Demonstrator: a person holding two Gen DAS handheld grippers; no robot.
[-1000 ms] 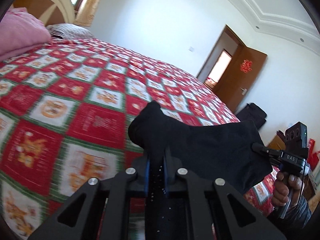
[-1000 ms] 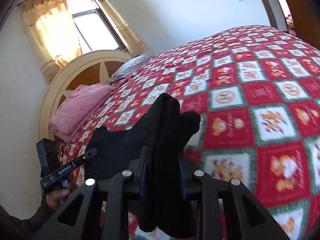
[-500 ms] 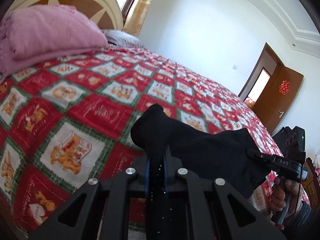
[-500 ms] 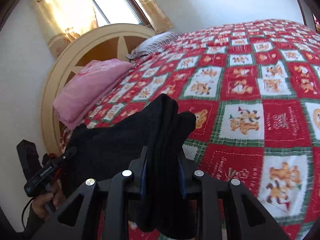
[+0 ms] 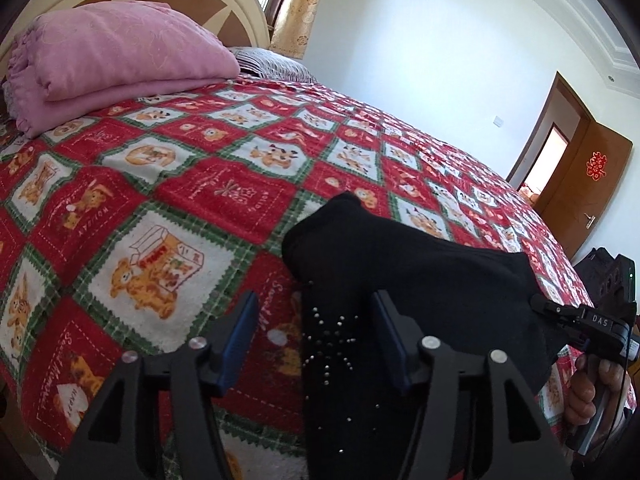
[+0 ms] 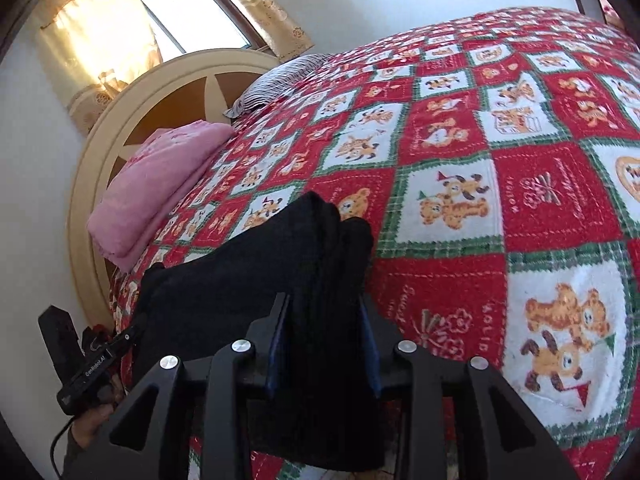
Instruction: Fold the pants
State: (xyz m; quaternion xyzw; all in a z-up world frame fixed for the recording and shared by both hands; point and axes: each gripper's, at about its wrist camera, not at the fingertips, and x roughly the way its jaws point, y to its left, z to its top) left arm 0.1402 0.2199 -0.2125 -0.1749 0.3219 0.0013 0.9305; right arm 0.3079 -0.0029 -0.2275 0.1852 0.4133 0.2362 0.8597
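A bed carries a red, white and green patchwork bedspread (image 5: 224,184) printed with bears. A folded pink blanket (image 5: 112,60) lies at its head, against a round cream and brown headboard (image 6: 132,120), with a striped pillow (image 6: 276,80) beside it. Yellow curtains (image 6: 96,36) frame a bright window (image 6: 192,12). A brown door (image 5: 588,184) stands open.

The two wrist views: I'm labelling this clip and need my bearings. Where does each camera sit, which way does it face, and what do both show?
Left wrist: on the left gripper, facing across the bed toward the door; its jaws have just been opening, and black pants lie loosely between the parted pads; the right hand shows.
Right wrist: on the right gripper, facing the headboard and window; pants fill its jaws, just easing open; the left hand shows.
Shared: pants, red quilt, pink blanket.
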